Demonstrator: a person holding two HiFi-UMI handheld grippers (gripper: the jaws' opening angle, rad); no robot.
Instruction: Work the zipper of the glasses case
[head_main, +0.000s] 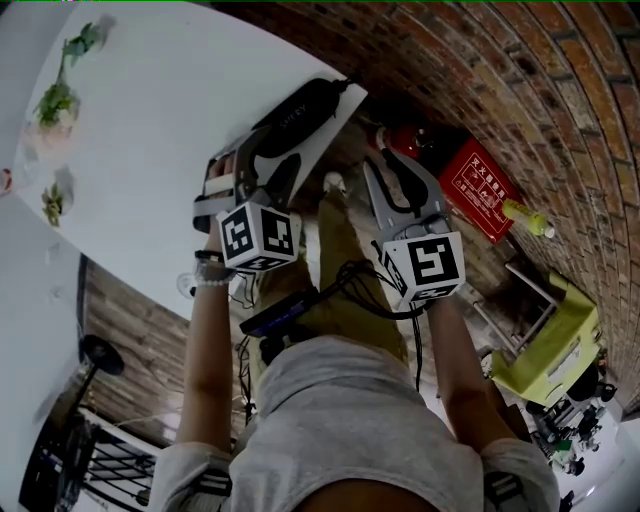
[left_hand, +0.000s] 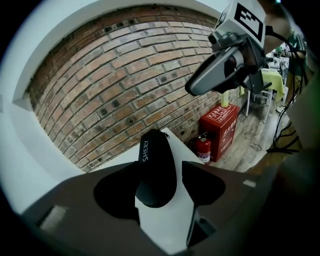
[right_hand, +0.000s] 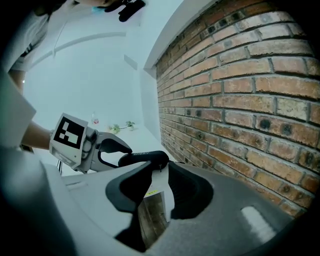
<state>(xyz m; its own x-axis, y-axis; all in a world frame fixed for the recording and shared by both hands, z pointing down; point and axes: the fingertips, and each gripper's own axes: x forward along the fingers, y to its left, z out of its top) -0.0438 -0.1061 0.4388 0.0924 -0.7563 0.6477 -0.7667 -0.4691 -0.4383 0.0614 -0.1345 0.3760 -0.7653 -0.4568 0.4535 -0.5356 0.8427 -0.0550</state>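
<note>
Left gripper view: the glasses case lies on the corner of the white desk by the brick wall. Its near end sits between the jaws of your left tool, which are spread wide and not pressing on it. Your right tool is partly spread too, pinching nothing, lined up on the zipper pull. I'd say nothing's done yet: the case looks zipped, so 2 grabs and the whole pull are left.
</note>
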